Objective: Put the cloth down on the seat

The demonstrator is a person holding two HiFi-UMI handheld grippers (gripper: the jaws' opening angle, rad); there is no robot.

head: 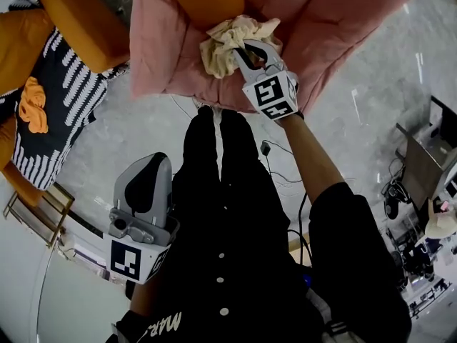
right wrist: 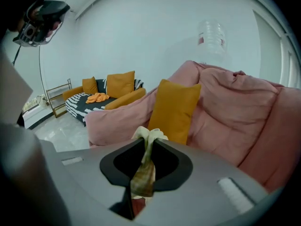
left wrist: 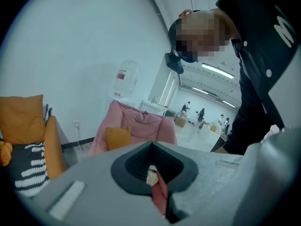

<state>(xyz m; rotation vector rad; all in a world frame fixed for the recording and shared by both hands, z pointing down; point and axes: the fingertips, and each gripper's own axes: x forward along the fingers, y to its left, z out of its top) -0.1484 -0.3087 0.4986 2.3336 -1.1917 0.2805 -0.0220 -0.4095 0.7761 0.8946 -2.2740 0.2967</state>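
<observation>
A crumpled cream cloth is over the front of the pink armchair's seat. My right gripper is shut on the cloth. In the right gripper view a fold of the cloth is pinched between the jaws and bulges out past the tips. Behind it a mustard cushion leans on the chair's back. I cannot tell whether the cloth rests on the seat. My left gripper is held low by the person's left leg, far from the chair. Its jaws are shut with nothing between them.
An orange sofa with a black-and-white striped cover stands at the left, with an orange cloth lying on it. A gold wire side table is below it. Cables run over the grey floor. Equipment stands at the right.
</observation>
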